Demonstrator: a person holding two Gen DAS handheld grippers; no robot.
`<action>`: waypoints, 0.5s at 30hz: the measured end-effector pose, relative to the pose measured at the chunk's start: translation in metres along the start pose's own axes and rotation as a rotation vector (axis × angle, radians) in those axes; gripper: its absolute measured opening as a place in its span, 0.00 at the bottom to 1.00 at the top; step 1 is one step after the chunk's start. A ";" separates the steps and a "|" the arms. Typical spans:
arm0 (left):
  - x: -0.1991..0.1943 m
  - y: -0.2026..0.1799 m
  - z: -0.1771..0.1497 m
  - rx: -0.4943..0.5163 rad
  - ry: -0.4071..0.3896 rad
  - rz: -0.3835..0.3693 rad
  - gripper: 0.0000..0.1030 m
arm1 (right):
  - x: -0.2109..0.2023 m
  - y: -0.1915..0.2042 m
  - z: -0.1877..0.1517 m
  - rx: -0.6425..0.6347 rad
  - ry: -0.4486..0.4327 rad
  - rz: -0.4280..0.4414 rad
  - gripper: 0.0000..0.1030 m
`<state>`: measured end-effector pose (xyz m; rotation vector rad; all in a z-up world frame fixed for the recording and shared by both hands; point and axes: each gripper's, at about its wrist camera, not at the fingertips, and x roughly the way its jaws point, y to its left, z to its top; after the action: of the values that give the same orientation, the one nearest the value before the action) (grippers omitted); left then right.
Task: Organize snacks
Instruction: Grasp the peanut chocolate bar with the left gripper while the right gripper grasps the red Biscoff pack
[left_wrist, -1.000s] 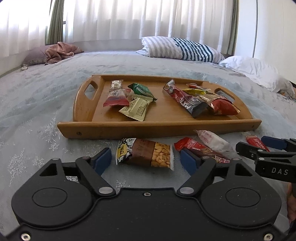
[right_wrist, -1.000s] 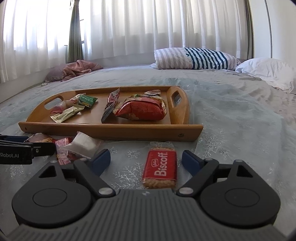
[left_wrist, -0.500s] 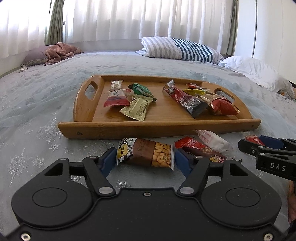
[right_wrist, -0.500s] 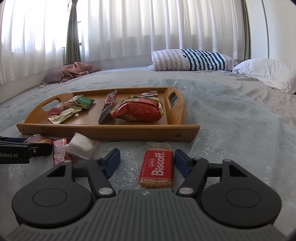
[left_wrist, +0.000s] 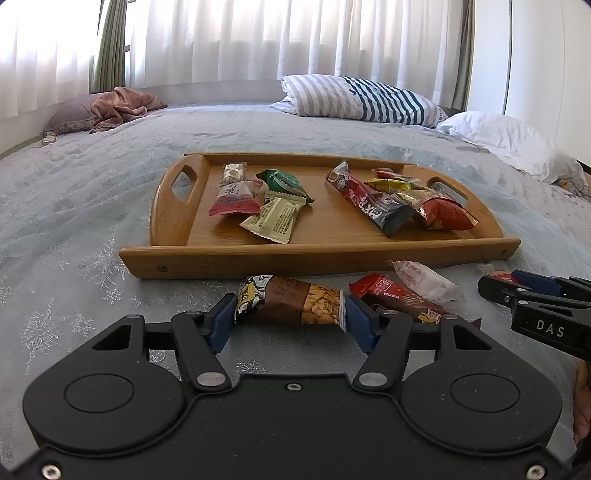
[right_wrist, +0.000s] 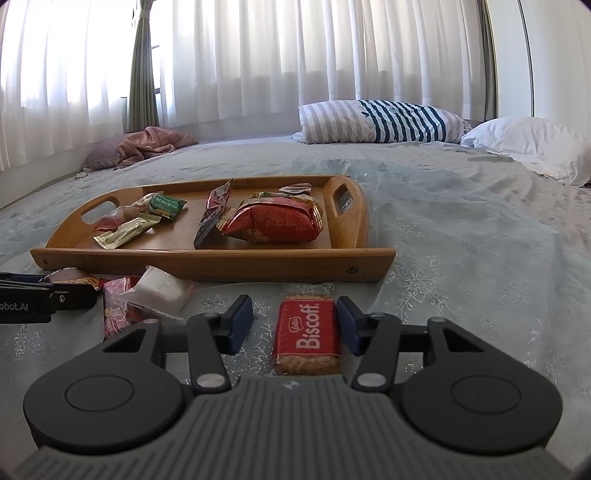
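A peanut packet (left_wrist: 295, 304) lies crosswise on the bed in front of the wooden tray (left_wrist: 317, 258). My left gripper (left_wrist: 290, 323) is closing on it, with both blue pads touching its ends and the left end crumpling. A red Biscoff biscuit (right_wrist: 306, 336) lies lengthwise between the fingers of my right gripper (right_wrist: 295, 325), which is also closing. Its right pad sits at the wrapper's edge and a gap remains on the left. The tray (right_wrist: 207, 262) holds several snack packets in two groups.
A red packet (left_wrist: 391, 295) and a white packet (left_wrist: 424, 280) lie loose on the blanket between the two grippers. The right gripper's tip (left_wrist: 517, 291) shows at the right edge of the left wrist view. Pillows (left_wrist: 354, 98) lie at the far end of the bed.
Both grippers have narrowed their jaws while staying in place. The left pads came in against the peanut packet's ends. The right pads came in towards the Biscoff.
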<state>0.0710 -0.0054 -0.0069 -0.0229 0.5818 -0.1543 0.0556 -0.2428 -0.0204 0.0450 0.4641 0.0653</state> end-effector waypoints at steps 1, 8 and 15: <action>0.000 0.000 0.000 0.002 -0.001 0.000 0.58 | 0.000 0.000 0.000 0.000 -0.001 0.000 0.49; -0.005 0.000 0.000 0.002 -0.011 0.023 0.49 | 0.000 -0.003 -0.001 0.021 -0.007 -0.009 0.40; -0.009 0.000 0.001 -0.005 -0.018 0.027 0.49 | -0.001 -0.004 -0.001 0.033 -0.012 -0.012 0.37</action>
<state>0.0639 -0.0041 -0.0011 -0.0213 0.5641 -0.1265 0.0547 -0.2473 -0.0214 0.0753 0.4531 0.0453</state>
